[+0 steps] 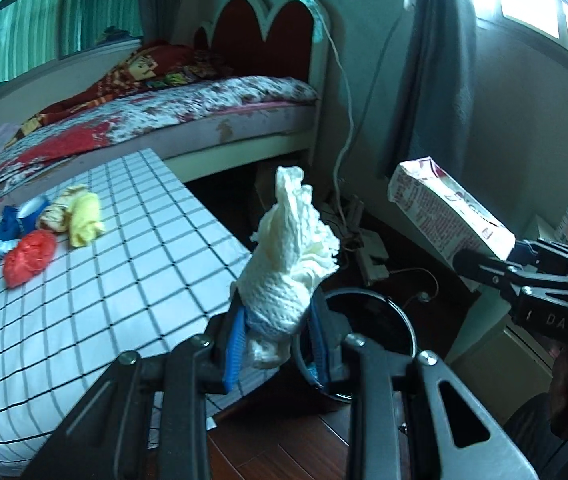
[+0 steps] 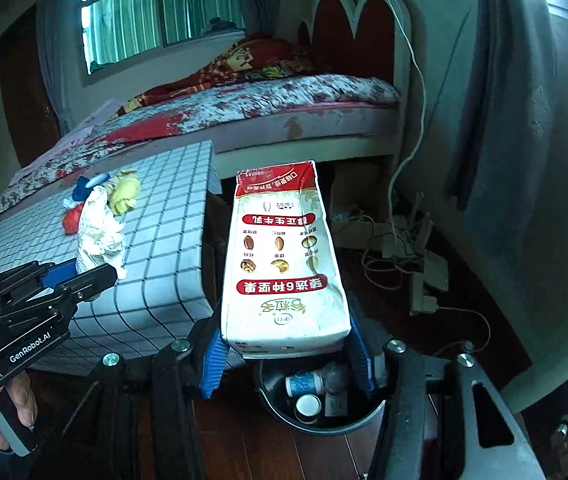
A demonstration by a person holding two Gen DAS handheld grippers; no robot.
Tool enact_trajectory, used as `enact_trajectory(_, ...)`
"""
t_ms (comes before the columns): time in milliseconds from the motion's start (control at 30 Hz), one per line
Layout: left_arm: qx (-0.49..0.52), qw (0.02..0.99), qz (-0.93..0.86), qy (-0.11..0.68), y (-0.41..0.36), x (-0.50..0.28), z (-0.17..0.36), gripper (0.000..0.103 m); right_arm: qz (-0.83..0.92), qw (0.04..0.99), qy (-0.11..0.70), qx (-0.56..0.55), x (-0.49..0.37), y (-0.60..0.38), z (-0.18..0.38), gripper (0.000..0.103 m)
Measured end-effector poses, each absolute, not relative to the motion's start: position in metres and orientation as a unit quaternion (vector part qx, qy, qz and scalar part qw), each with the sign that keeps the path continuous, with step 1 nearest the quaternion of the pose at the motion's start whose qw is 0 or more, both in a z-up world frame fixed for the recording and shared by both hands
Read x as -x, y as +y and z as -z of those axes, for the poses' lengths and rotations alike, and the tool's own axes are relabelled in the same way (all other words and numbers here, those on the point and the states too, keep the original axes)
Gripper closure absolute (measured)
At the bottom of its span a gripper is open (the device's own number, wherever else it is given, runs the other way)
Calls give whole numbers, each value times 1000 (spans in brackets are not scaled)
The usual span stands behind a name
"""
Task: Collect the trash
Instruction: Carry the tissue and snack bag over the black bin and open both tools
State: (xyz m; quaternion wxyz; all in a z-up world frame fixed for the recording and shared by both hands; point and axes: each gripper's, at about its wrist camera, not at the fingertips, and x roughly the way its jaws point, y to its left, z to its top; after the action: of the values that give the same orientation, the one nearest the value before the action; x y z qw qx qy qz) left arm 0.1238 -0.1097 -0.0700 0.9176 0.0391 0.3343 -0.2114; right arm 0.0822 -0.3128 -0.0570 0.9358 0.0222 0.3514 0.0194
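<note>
My left gripper (image 1: 274, 334) is shut on a crumpled white paper towel (image 1: 292, 248), held beside the table's edge and just left of the black trash bin (image 1: 368, 304); it also shows in the right wrist view (image 2: 98, 232). My right gripper (image 2: 284, 354) is shut on a white and red milk carton (image 2: 284, 256), held right above the bin (image 2: 316, 420), which holds several pieces of trash. The carton shows in the left wrist view (image 1: 448, 216) too. More trash lies on the checked table (image 1: 104, 264): a red wad (image 1: 28, 258), yellow wads (image 1: 80, 218) and a blue and white piece (image 1: 18, 222).
A bed (image 1: 188, 108) with a floral cover and red headboard stands behind the table. A white cable (image 1: 344, 120), a power strip and cords lie on the wooden floor by the wall. A grey curtain (image 2: 504, 100) hangs at the right.
</note>
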Motion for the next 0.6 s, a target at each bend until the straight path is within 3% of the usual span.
enact_trajectory(600, -73, 863, 276, 417, -203, -143, 142, 73, -13, 903, 428, -21, -88, -372, 133, 49)
